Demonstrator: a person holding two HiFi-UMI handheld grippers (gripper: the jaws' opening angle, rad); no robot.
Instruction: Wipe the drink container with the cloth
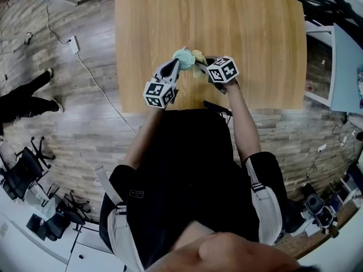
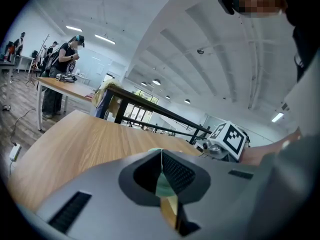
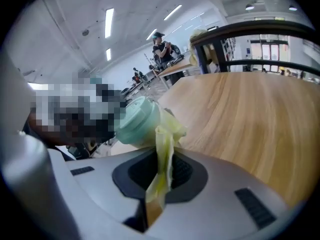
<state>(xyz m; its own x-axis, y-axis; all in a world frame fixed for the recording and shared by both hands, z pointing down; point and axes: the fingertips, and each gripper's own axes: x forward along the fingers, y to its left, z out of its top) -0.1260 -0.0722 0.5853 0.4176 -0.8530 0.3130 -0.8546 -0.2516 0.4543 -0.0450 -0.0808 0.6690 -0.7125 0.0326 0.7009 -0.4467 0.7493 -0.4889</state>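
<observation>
Cup [image 3: 137, 125] pinched in left gripper [image 1: 173, 67] jaws, by near edge of surface [image 1: 227, 27]; cloth [image 3: 164, 151] clamped in right gripper [image 1: 199, 67] jaws, pressed against cup.

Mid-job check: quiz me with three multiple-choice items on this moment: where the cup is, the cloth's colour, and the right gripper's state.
1. Where is the drink container?
A. on the floor
B. above the wooden table, at the left gripper
C. on a chair

2. The cloth is
A. yellow
B. red
C. black

3. The right gripper is
A. open, empty
B. shut on the cloth
C. shut on the container

Answers:
1. B: the head view shows it over the tabletop at that gripper's tip.
2. A: it shows pale yellow in the right gripper view.
3. B: the cloth is pinched between its jaws.
</observation>
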